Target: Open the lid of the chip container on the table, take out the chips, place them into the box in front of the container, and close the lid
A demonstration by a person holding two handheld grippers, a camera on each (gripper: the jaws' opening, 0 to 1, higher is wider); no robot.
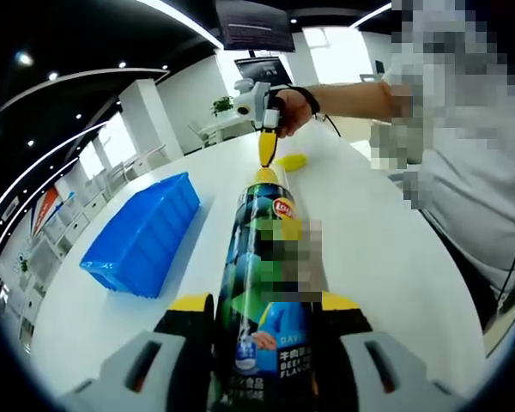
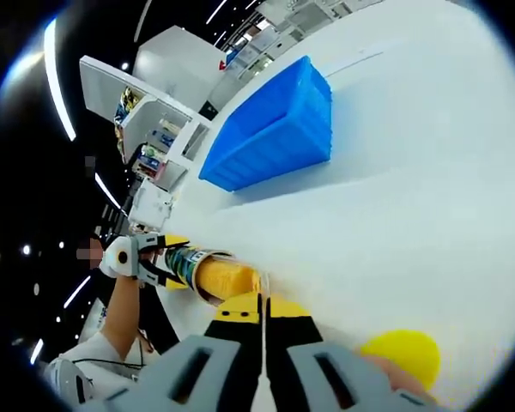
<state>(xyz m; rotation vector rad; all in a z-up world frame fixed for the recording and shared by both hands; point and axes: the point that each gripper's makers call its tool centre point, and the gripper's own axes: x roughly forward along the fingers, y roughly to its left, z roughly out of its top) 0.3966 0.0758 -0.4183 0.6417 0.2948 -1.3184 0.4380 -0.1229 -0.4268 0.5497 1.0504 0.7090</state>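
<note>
My left gripper is shut on the dark green chip can, which lies pointing away from me over the white table. At the can's far mouth, my right gripper points down, held by a person's hand. In the right gripper view, a yellow stack of chips sticks partly out of the can. My right gripper has its jaws pressed together on the stack's near end. The yellow lid lies off the can on the table, also visible as the lid. The blue box sits left of the can.
The blue box lies beyond the can in the right gripper view. A person in a light shirt stands at the table's right edge. Office desks and shelving line the far wall.
</note>
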